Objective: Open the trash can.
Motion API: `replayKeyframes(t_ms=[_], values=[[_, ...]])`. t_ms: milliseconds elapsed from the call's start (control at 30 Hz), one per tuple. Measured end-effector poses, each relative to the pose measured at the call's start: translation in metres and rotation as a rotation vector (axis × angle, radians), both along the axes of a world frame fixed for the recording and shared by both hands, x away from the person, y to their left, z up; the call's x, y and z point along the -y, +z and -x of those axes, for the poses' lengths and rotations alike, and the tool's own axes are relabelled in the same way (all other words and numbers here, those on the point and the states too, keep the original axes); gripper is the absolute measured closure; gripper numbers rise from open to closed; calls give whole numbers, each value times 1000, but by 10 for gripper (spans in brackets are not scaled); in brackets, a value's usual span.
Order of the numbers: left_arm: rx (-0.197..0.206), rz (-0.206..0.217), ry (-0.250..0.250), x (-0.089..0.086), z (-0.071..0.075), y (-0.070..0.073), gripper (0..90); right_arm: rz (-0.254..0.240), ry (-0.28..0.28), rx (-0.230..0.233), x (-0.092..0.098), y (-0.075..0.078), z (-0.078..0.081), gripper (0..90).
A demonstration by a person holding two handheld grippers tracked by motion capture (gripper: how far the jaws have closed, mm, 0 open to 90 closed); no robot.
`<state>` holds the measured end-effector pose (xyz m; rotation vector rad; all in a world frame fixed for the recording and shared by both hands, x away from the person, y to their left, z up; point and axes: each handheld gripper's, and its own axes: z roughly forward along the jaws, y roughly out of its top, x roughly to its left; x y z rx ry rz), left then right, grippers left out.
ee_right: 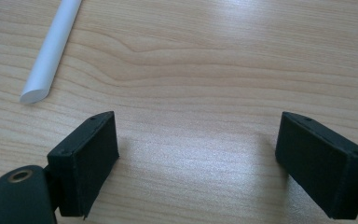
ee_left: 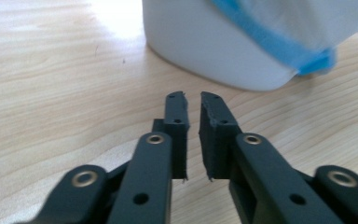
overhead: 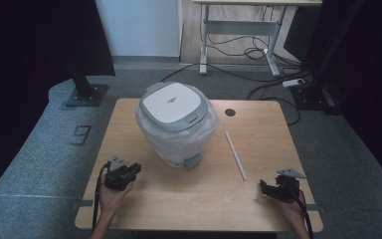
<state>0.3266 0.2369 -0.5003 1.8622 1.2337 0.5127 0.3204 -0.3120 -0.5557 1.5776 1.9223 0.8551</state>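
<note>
Near the front edge of the wooden surface (overhead: 189, 199), the left gripper (overhead: 127, 172) sits with its jaws almost together, a thin gap between them and nothing held. At the near right, the right gripper (overhead: 268, 188) has its jaws spread wide over bare wood, also empty. A white rod (overhead: 236, 155) lies just beyond the right gripper, angled away. Farther back stands 1 white bin (overhead: 175, 125) with a grey lid (overhead: 171, 105) closed on top and a clear bag hanging around its body; its contents are hidden. A round hole (overhead: 230, 112) sits right of it. Beyond, grey carpet, cables and another desk's legs (overhead: 238, 37).
</note>
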Motion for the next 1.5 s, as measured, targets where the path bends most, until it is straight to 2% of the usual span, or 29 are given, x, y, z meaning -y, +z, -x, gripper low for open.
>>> replayKeyframes(t_ms=[233, 400, 533, 633, 833, 933, 1200, 1400, 1500], values=[[23, 44, -21, -3, 2, 12, 884, 0, 0, 0, 0, 0, 0, 127], [36, 72, -36, -4, 1, 20, 893, 0, -2, 0, 0, 0, -1, 128], [61, 87, -48, -6, 2, 30, 895, -1, -5, -1, 0, 0, -1, 128], [83, 103, -47, -5, -1, 40, 897, -1, -6, -1, 0, 0, -1, 129], [136, 147, -76, -1, -2, 65, 897, -1, -9, 1, 0, 0, -1, 131], [141, 170, -94, 0, -3, 75, 897, -1, -9, 0, -1, 0, -1, 131], [171, 172, -147, 10, -4, 108, 897, 0, -11, 1, -1, 0, -1, 132], [196, 185, -203, 30, -9, 135, 897, -1, -11, 1, -1, 0, -1, 132], [202, 176, -214, 37, -11, 141, 897, -1, -11, 1, -1, 0, -1, 132]])
